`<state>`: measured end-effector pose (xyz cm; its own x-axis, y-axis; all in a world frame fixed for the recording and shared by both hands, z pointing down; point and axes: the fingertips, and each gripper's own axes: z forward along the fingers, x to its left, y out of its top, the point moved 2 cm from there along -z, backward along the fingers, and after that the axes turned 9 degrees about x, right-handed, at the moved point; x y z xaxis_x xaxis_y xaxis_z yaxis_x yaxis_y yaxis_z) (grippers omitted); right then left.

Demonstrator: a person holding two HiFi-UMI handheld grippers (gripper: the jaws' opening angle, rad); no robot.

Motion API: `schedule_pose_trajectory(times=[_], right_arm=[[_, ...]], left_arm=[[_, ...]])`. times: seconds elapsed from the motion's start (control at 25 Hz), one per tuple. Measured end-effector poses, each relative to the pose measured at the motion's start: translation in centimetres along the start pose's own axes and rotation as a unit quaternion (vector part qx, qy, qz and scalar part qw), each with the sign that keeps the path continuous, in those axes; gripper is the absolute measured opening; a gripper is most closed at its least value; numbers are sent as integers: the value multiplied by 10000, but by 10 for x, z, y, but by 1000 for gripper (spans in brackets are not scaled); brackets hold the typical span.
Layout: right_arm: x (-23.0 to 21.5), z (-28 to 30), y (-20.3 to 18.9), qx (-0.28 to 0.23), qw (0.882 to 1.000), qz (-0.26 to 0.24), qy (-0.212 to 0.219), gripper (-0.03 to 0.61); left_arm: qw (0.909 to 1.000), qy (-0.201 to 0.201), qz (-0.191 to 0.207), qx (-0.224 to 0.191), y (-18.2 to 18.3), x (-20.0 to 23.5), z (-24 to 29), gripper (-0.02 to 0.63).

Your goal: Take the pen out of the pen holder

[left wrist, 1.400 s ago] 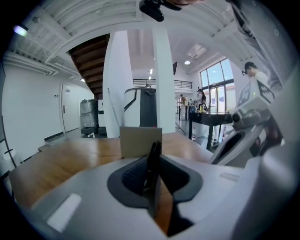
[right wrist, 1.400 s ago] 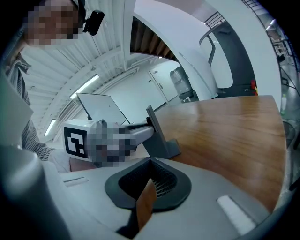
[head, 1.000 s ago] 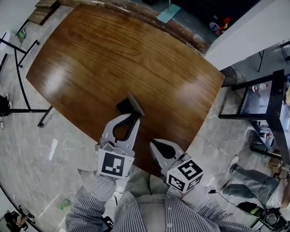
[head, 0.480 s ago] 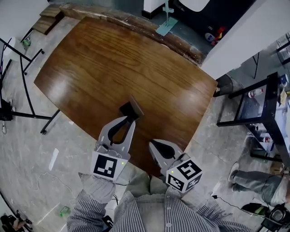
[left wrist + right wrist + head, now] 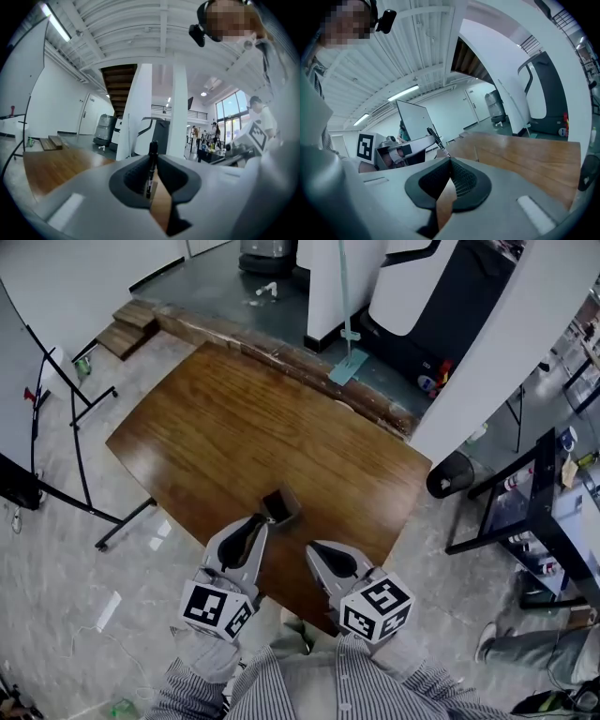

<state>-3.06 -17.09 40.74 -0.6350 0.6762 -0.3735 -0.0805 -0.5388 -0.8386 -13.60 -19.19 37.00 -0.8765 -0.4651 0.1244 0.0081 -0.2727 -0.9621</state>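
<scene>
A small dark pen holder (image 5: 279,505) with a brown side stands near the front edge of the brown wooden table (image 5: 253,427). My left gripper (image 5: 263,520) hovers just in front of the holder, raised off the table. In the left gripper view its jaws (image 5: 152,157) are shut on a thin black pen (image 5: 151,171) that stands upright between the pads. The right gripper view shows the same pen (image 5: 435,137) sticking up from the left gripper. My right gripper (image 5: 310,546) is beside the left one, and its jaws (image 5: 450,160) are shut with nothing between them.
Black stand legs (image 5: 80,427) are on the floor left of the table. A black rack (image 5: 539,512) and a dark round bin (image 5: 450,474) are at the right. A white pillar and a teal-based pole (image 5: 349,367) rise behind the table's far edge.
Both grippers have risen, and the table looks smaller and further below. The left gripper has come up from the pen holder with the pen between its jaws.
</scene>
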Motion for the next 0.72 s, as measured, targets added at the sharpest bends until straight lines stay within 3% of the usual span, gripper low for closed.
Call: schedule_pose_trajectory(times=[0.28, 0.72], right_arm=[[14, -19, 0, 74, 9995, -311, -29, -8], [25, -26, -7, 120, 9991, -403, -107, -8]], left_arm=[[9988, 31, -492, 33, -4, -20, -27, 51], [9960, 133, -863, 185, -26, -42, -49, 51]])
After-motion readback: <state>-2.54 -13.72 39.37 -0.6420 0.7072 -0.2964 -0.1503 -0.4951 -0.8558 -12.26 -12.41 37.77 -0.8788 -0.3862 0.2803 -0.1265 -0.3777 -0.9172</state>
